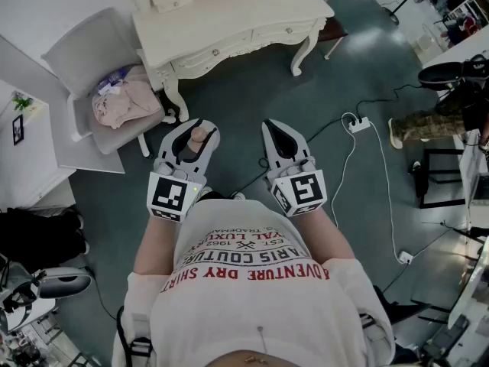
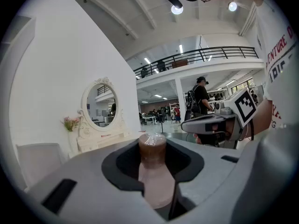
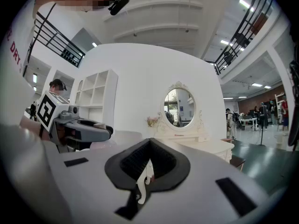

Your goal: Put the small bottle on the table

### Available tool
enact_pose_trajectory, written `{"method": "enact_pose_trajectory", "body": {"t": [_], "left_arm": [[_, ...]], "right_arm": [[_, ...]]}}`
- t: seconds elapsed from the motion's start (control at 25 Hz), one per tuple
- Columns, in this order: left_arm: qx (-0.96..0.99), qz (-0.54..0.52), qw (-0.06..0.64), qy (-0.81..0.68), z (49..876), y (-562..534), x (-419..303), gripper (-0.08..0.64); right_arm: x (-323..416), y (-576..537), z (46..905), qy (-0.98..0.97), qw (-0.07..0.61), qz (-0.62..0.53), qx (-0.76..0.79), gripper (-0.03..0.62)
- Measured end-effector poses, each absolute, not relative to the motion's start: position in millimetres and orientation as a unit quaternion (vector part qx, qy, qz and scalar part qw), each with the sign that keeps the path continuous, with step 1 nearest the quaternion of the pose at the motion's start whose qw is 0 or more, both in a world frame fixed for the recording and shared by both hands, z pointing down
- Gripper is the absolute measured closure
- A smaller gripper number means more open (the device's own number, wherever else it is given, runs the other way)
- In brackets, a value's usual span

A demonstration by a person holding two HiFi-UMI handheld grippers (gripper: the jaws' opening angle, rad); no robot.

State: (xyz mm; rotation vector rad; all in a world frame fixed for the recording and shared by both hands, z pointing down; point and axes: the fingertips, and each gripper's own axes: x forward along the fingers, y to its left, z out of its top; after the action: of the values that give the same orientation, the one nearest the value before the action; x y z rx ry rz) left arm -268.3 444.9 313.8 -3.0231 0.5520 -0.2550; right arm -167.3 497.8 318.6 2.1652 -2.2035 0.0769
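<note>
Currently my left gripper (image 1: 195, 128) is clamped on the small bottle (image 2: 152, 164) at mid-body, above the floor and short of the dressing table (image 1: 229, 21). My right gripper (image 1: 276, 128) has its jaws together and empty. I judge the bottle light, rigid and smooth, so the body is the safest hold.

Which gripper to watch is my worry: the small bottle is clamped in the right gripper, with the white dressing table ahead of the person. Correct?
No: the small bottle is clamped in the left gripper, not the right gripper, whose jaws hold nothing. The left gripper view shows it. The white dressing table is ahead of the person.
</note>
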Motion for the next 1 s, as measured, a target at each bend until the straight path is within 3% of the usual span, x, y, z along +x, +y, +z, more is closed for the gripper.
{"method": "enact_pose_trajectory", "body": {"t": [1.0], "left_arm": [[-0.977,-0.09,0.004,0.193,339,380,-237,0.428]], "right_arm": [[-131,439,338,-0.715,0.015,0.055,0.697,0.594]]}}
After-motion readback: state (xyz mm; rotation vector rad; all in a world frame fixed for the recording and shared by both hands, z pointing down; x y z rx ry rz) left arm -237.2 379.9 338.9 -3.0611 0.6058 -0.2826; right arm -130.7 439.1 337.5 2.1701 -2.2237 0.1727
